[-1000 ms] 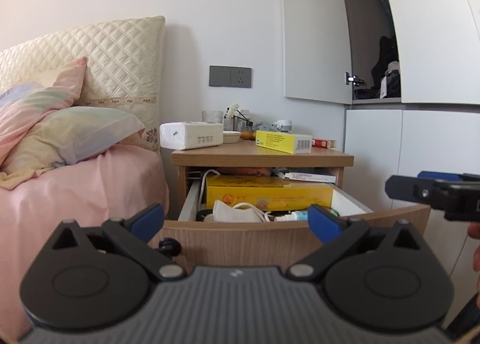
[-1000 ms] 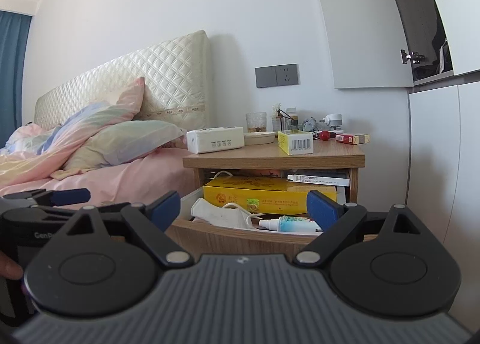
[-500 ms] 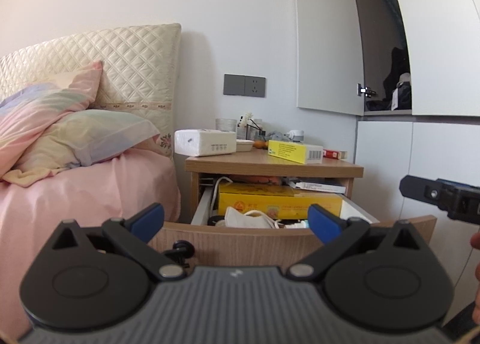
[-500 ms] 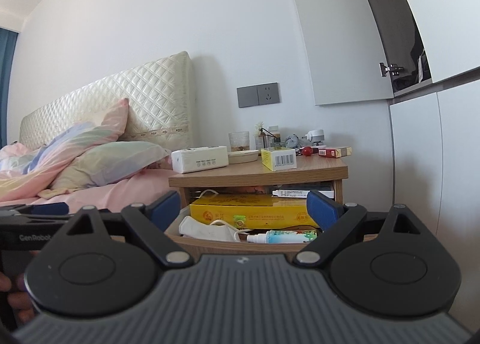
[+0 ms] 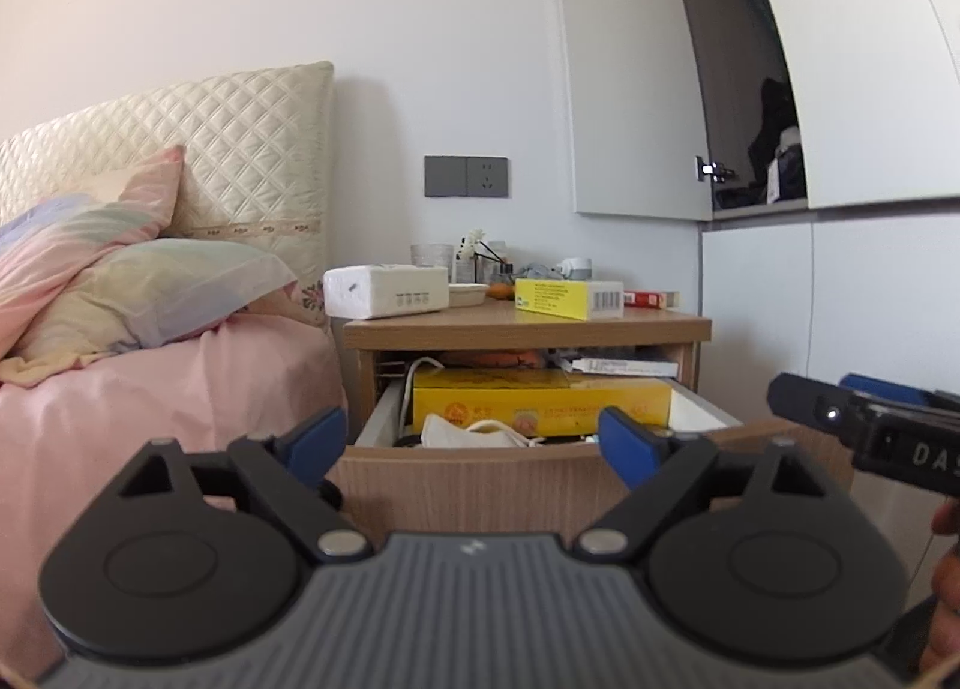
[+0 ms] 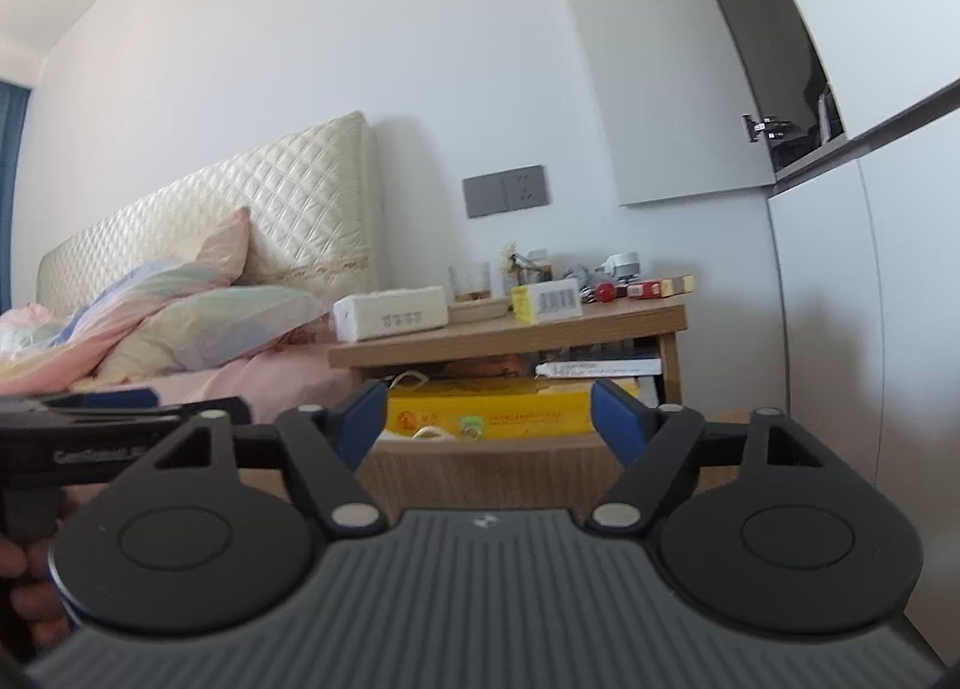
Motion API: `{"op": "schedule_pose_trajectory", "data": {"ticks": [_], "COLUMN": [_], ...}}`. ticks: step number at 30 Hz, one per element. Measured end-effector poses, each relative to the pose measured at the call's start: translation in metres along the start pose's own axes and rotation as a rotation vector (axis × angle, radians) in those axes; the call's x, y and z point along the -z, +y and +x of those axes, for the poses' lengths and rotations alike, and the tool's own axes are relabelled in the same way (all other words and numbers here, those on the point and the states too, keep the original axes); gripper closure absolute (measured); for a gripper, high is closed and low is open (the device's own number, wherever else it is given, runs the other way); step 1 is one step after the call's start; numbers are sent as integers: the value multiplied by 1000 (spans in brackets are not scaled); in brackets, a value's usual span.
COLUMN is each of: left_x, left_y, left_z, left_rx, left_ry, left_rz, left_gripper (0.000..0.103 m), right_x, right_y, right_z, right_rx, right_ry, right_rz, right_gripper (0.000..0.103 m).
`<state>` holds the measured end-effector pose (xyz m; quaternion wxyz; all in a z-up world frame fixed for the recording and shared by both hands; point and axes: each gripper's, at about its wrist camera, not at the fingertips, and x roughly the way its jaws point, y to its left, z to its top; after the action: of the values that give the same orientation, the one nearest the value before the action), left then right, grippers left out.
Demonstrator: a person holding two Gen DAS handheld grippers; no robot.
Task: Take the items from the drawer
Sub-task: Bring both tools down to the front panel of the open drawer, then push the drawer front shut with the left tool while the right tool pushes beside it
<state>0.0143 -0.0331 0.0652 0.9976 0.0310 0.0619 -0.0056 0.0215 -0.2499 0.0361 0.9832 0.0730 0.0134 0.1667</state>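
The wooden nightstand drawer [image 5: 474,479] stands pulled out in front of both cameras. Inside lie a long yellow box [image 5: 540,398], a white face mask [image 5: 474,431] and a white cable. My left gripper [image 5: 471,443] is open, empty, and held short of the drawer front. My right gripper [image 6: 489,416] is open and empty too, lower down, so the drawer front [image 6: 492,470] hides most of the contents except the yellow box [image 6: 486,410]. Each gripper shows at the edge of the other's view, the right gripper [image 5: 864,425] on the right, the left gripper [image 6: 120,419] on the left.
On the nightstand top [image 5: 528,323] sit a white tissue pack [image 5: 387,290], a yellow carton [image 5: 567,297], a red packet, a glass and small items. The bed with pink sheet [image 5: 150,407] and pillows is left. White cabinet doors [image 5: 840,299] stand right.
Both grippers have backed away from the drawer and dropped lower; the right view has tilted upward, hiding the small bottle and mask behind the drawer front. Both stayed open.
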Motion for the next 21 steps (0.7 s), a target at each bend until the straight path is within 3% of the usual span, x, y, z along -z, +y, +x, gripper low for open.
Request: {"op": "schedule_pose_trajectory", "data": {"ticks": [2, 4, 6, 11, 13, 16, 21], "left_x": [7, 16, 25, 41, 46, 54, 67], "left_y": [-3, -4, -5, -3, -3, -2, 0], "left_z": [4, 11, 16, 22, 25, 27, 26], "left_rx": [8, 6, 8, 2, -4, -33, -84], "left_ry": [12, 38, 58, 54, 59, 55, 49], "left_rz": [22, 33, 22, -36, -38, -21, -19], "left_gripper": [18, 33, 40, 49, 59, 64, 75], "right_x": [5, 10, 14, 28, 35, 47, 66], "right_y": [4, 6, 6, 13, 13, 12, 8], "right_z": [0, 1, 2, 6, 8, 9, 13], "right_rx": [-8, -17, -25, -14, -9, 3, 30], "right_ry": [1, 2, 5, 12, 19, 26, 59], "right_rz": [-28, -33, -24, -41, -45, -58, -73], "right_gripper": [33, 37, 44, 54, 60, 72, 84]}}
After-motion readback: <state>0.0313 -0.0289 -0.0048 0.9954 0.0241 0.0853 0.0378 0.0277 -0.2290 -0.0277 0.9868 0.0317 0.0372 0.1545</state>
